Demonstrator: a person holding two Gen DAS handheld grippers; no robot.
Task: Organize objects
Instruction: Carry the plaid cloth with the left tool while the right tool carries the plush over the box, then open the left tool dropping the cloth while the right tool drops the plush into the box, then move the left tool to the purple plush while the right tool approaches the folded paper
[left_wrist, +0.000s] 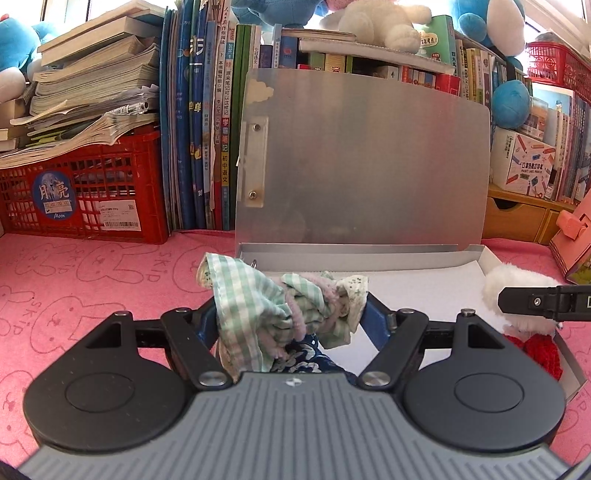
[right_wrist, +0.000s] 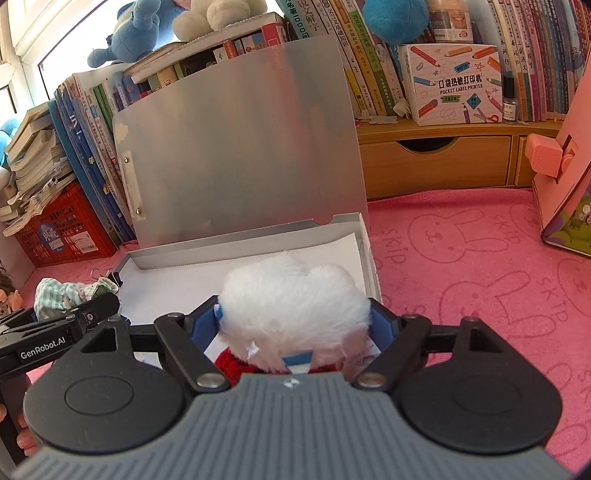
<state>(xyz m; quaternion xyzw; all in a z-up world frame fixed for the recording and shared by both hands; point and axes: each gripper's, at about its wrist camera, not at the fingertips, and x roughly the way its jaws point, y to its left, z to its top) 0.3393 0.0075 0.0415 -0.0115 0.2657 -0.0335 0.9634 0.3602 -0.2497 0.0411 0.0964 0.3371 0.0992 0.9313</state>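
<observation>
An open white box (left_wrist: 424, 254) with a raised silver lid (left_wrist: 369, 155) stands on the pink cloth; it also shows in the right wrist view (right_wrist: 155, 258). My left gripper (left_wrist: 288, 314) is shut on a bundle of green-checked and dark blue patterned cloth (left_wrist: 266, 302), held over the box's front left corner. My right gripper (right_wrist: 295, 317) is shut on a white fluffy plush toy with a red knitted part (right_wrist: 291, 295), held over the box's right half. The toy (left_wrist: 513, 291) and the right gripper's finger (left_wrist: 535, 301) show at the right of the left wrist view.
A red crate (left_wrist: 81, 192) under stacked papers sits at the back left. Upright books (left_wrist: 199, 129) line the back. A wooden drawer unit (right_wrist: 436, 162) carries a label printer box (right_wrist: 454, 85). A pink box (right_wrist: 565, 192) stands at the right. Binder clips (right_wrist: 107, 275) lie by the box.
</observation>
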